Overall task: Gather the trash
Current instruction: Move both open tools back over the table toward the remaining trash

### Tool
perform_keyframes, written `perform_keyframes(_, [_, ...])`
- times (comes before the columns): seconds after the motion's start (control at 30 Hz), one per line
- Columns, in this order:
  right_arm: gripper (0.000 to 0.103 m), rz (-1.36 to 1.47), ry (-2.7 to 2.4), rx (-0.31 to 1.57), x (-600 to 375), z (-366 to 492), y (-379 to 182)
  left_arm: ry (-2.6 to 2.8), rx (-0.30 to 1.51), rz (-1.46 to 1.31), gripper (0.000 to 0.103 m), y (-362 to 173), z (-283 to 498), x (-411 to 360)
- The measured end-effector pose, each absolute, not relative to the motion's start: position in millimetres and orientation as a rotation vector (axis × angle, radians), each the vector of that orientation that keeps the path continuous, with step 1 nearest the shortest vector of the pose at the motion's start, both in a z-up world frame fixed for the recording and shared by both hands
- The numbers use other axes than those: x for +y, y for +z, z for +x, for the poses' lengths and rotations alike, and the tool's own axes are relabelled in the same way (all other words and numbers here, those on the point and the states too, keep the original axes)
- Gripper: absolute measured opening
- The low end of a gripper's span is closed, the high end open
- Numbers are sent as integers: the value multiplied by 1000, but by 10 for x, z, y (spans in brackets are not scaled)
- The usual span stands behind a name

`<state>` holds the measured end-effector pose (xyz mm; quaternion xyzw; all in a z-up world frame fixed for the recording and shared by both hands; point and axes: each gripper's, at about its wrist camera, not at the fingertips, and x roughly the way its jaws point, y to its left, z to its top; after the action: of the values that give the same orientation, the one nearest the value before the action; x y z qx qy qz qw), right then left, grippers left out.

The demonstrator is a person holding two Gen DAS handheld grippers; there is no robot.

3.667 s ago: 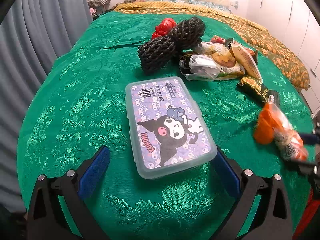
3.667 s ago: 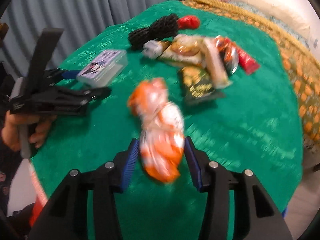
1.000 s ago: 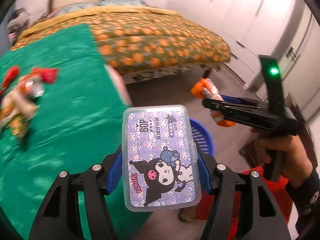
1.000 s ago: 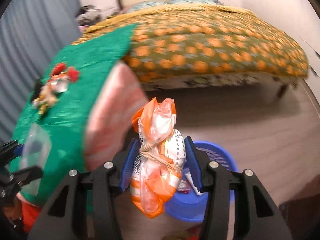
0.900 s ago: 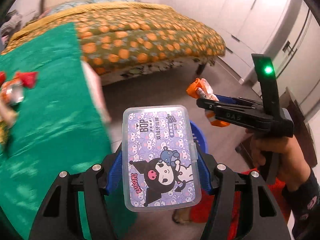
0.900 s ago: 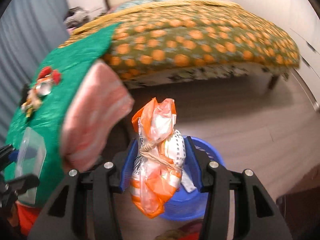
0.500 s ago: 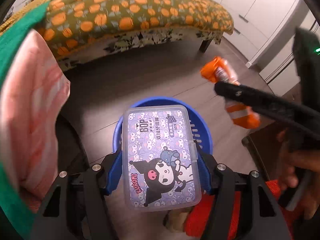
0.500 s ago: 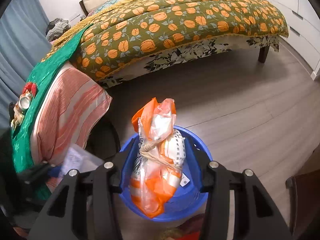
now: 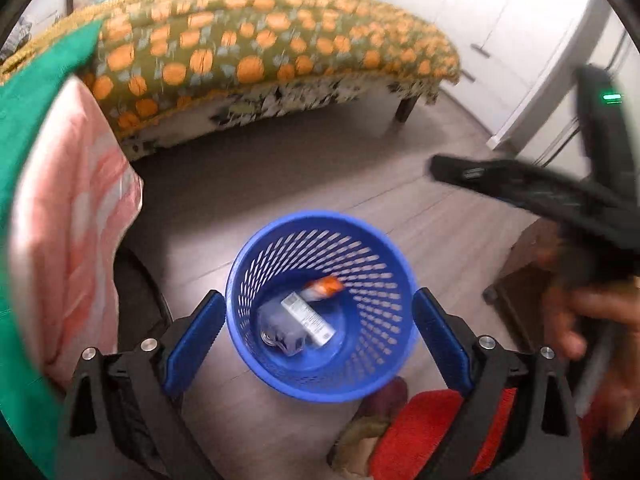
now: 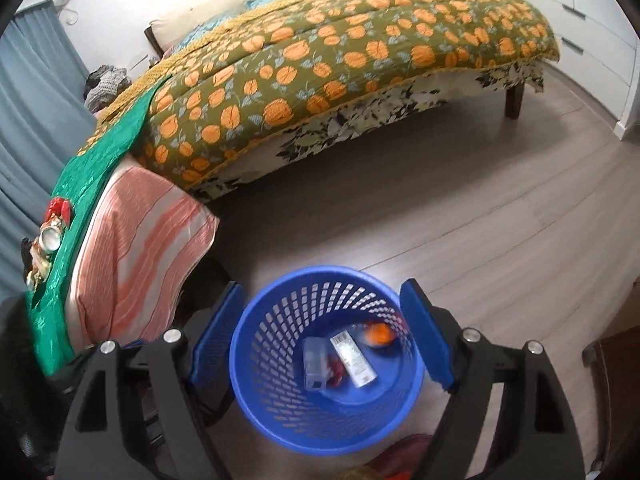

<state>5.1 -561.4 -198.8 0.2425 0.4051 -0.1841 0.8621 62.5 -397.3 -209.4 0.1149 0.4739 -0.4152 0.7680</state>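
Grey wood-look floor (image 10: 500,240) runs under a bed with an orange-flowered quilt (image 10: 340,48); a blue plastic wastebasket (image 10: 260,408) stands on the floor at the bed's corner, directly below both tools.

Step in hand: the drop. The left tool (image 9: 316,344) has just been opening and now stands spread wide with nothing between its blue pads. The right tool (image 10: 322,336) has likewise just been opening and is empty. In the left wrist view the right tool appears as a blurred black bar in a hand (image 9: 580,312) at the right edge.

Location of the task's things: the clear plastic box (image 10: 314,364) lies at the bottom of the wastebasket, beside a white labelled packet (image 10: 354,356). The orange bag (image 10: 378,334) sits against the far inner wall. All three are blurred; whether they have settled cannot be told.

Remaining work: more litter, including an opened drinks can (image 10: 50,236) and red wrappers (image 10: 59,207), lies on the green brocade cloth (image 10: 96,168) over the bed's end, well apart from the basket. In my judgement the next move calls for raising both tools and returning to that cloth for further pickups.

Materials: the wastebasket is rigid, round, tapering, with slotted lattice walls. The cloth is glossy and patterned. A pink-striped sheet (image 10: 136,248) hangs beneath it. The tool pads are ribbed blue rubber on black frames.
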Motion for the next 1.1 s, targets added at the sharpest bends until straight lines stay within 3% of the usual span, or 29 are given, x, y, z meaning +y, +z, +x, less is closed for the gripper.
perform_keyframes(0.07, [84, 462, -418, 829, -5539, 60, -1932, -927, 988, 241, 95, -1886, 506, -3856])
perform_keyframes(0.37, [86, 229, -429, 712, -4929, 101, -1622, -866, 852, 231, 97, -1256, 398, -2751])
perform_keyframes(0.8, [86, 87, -21, 756, -2897, 788, -1417, -428, 863, 206, 97, -1321, 1264, -564])
perform_keyframes(1.1, [86, -17, 206, 809, -1869, 1285, -1356, -243, 869, 194, 97, -1379, 1991, 314])
